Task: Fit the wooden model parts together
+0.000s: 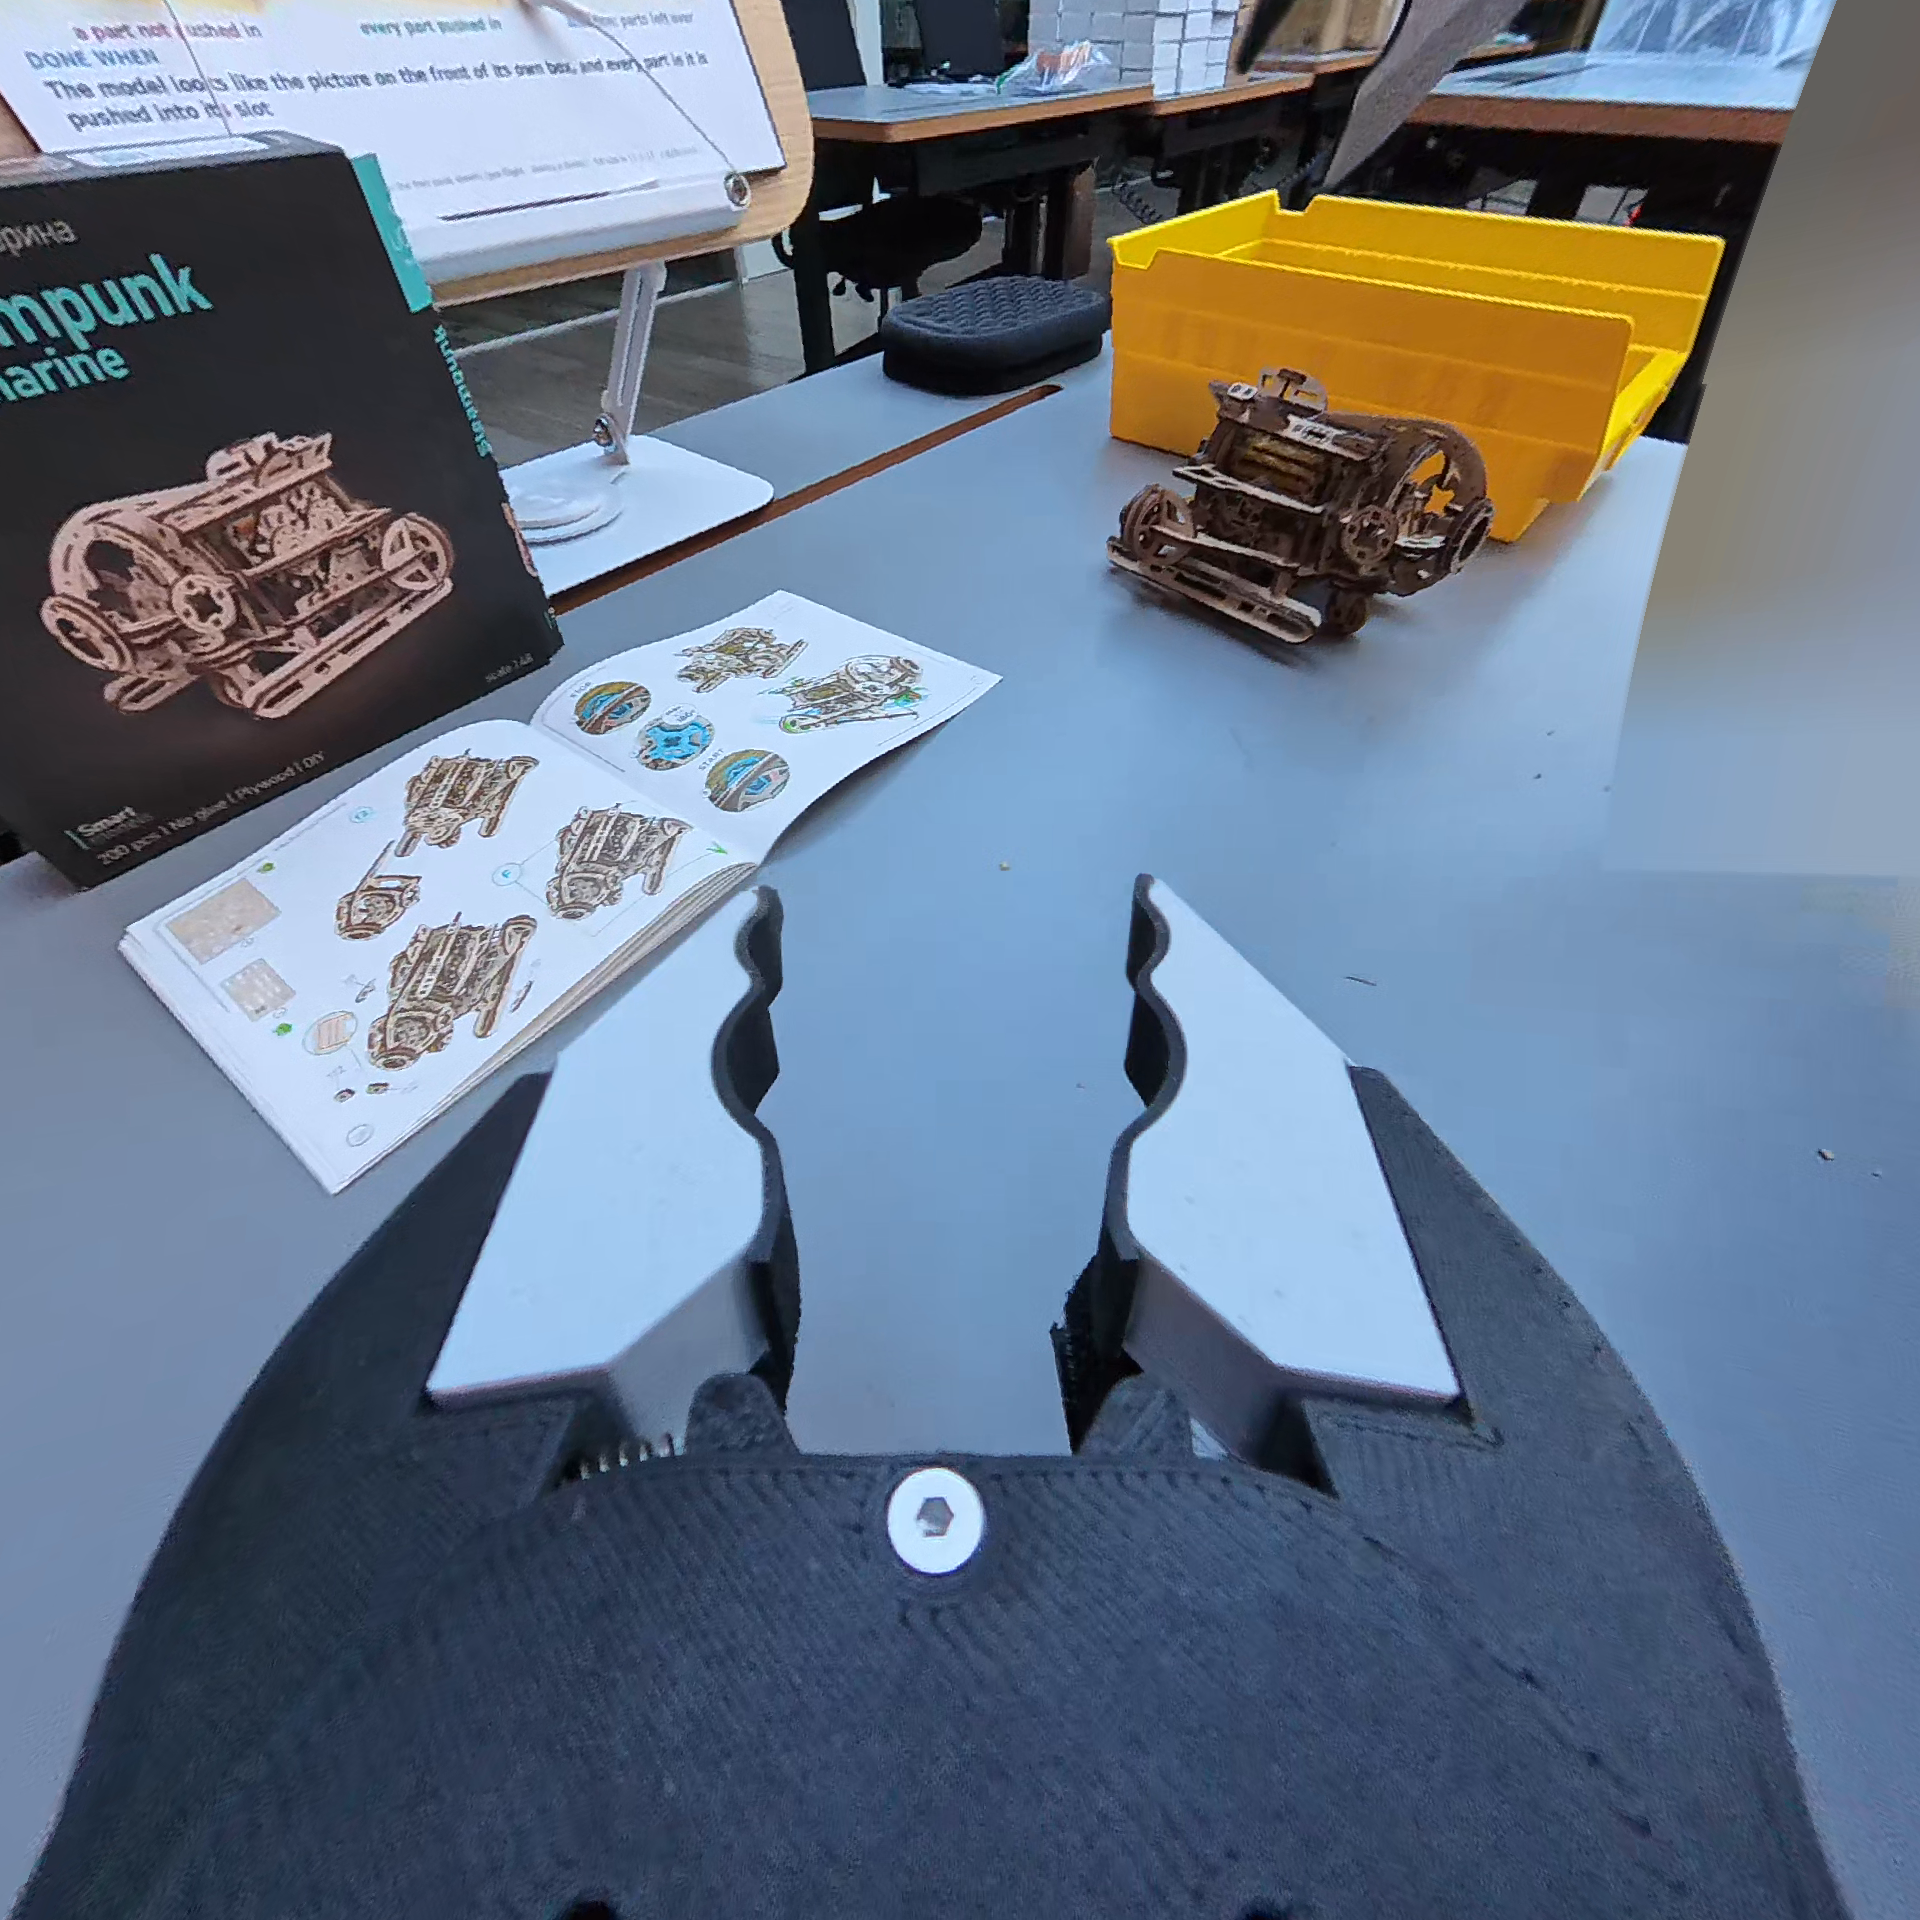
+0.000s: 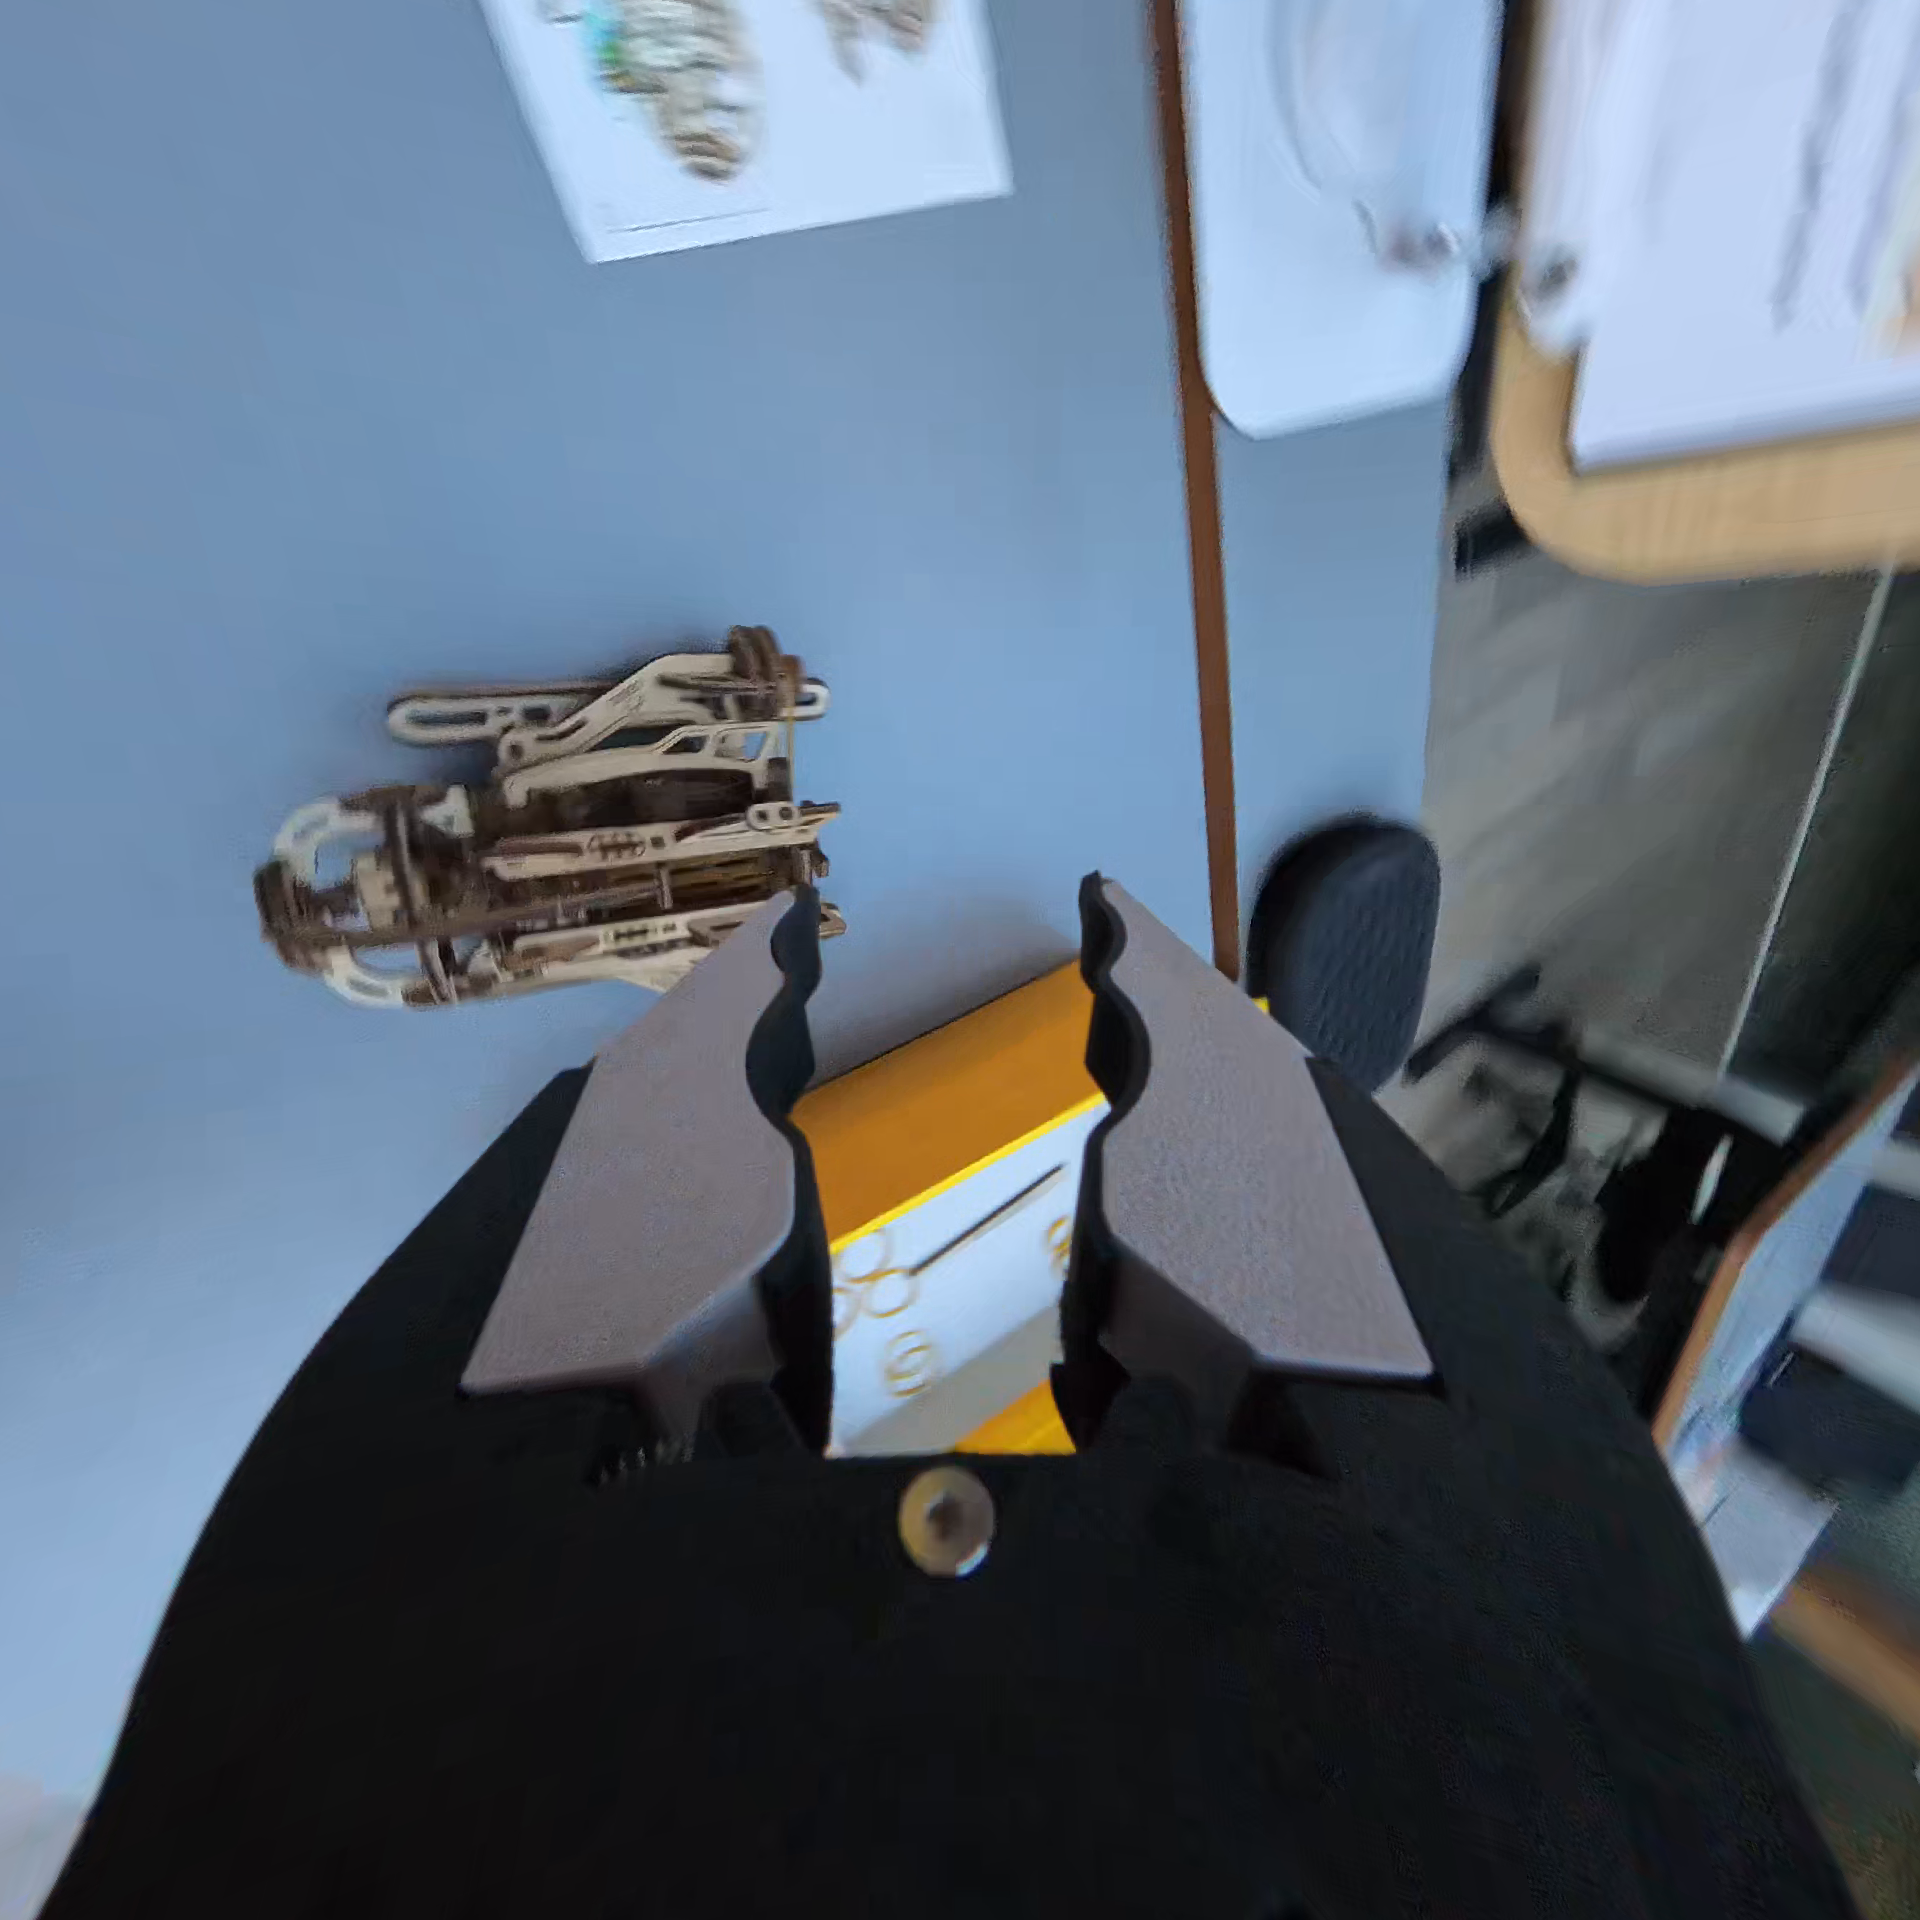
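Here the wooden model (image 1: 1304, 509) sits on the grey table (image 1: 1247, 831) just in front of the yellow bin (image 1: 1371, 343), ahead and to the right of the left gripper (image 1: 951, 904), well apart from it. The right gripper (image 2: 945, 904) hovers over the bin, far nearer, with the model (image 2: 551, 821) just to its left, long axis running across its fingers. Both sets of jaws are parted and hold nothing.

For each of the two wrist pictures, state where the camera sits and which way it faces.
Left wrist view: low over the grey table, facing forward; own open left gripper, booklet, box.
Right wrist view: higher, tilted down over the yellow bin; own open right gripper.
Shared: wooden model, bin, booklet.
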`<state>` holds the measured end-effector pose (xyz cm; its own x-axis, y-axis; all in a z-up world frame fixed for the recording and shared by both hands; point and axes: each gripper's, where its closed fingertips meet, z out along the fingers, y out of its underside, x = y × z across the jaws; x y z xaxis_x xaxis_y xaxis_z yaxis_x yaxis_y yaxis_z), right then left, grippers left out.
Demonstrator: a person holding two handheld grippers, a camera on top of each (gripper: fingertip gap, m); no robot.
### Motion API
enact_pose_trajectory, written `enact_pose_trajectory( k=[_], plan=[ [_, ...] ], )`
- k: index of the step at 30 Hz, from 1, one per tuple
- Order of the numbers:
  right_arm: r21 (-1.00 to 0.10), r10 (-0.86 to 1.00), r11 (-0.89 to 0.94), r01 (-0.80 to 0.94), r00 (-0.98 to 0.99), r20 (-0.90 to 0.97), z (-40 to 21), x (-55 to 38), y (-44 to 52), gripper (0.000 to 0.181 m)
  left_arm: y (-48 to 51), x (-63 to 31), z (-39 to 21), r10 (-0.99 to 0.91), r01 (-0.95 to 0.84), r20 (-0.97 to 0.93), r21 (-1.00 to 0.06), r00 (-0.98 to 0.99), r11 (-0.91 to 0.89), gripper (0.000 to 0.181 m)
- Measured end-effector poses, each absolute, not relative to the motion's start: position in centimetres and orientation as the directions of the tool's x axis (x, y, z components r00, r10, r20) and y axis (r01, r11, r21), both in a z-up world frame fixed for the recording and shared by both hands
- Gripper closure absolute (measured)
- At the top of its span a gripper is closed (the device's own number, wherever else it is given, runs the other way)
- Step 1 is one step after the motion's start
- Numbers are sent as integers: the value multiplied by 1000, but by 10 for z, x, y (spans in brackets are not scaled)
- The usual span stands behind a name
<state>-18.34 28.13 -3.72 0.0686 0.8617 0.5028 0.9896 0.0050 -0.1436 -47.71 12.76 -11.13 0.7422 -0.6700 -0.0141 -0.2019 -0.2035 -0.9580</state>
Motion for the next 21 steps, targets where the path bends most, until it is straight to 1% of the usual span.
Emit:
enact_pose_trajectory(
  k=[2,3,4,5,7,8,10,13,14,15,17,18,21],
  plan=[
    [-19,869,284,959,-249,427,-50,-185,268,130,126,-473,-110,-681,-206,-26,-961,732,-185,116],
    [63,855,354,933,-350,382,-58,-177,264,129,126,-471,-111,-683,-218,-41,-960,729,-175,116],
    [147,840,395,907,-421,343,-67,-170,263,123,128,-471,-113,-681,-233,-59,-958,730,-166,116],
    [206,814,452,868,-496,304,-75,-166,259,116,129,-471,-115,-677,-246,-75,-956,732,-160,115],
    [267,725,571,776,-630,279,-87,-167,254,109,132,-471,-118,-669,-254,-87,-955,738,-156,115],
    [271,692,607,748,-664,284,-91,-170,253,103,134,-471,-118,-665,-244,-79,-957,742,-157,116],
    [262,642,670,695,-719,267,-100,-168,247,101,136,-470,-118,-653,-235,-72,-958,754,-165,116],
    [297,486,775,557,-827,282,-110,-165,242,96,138,-467,-114,-629,-267,-130,-955,767,-128,118],
    [290,444,808,514,-853,275,-116,-164,238,97,139,-467,-113,-619,-282,-154,-952,770,-115,118],
    [294,423,825,483,-872,246,-124,-158,235,102,140,-467,-111,-609,-295,-172,-950,774,-106,119],
    [322,369,843,432,-898,239,-133,-153,238,104,143,-467,-110,-593,-306,-191,-947,782,-99,120],
    [313,360,852,421,-903,234,-137,-151,238,107,145,-466,-109,-589,-304,-191,-948,785,-98,120],
    [271,380,857,439,-892,243,-142,-155,238,109,147,-466,-108,-576,-306,-195,-947,794,-102,120]
  ],
)
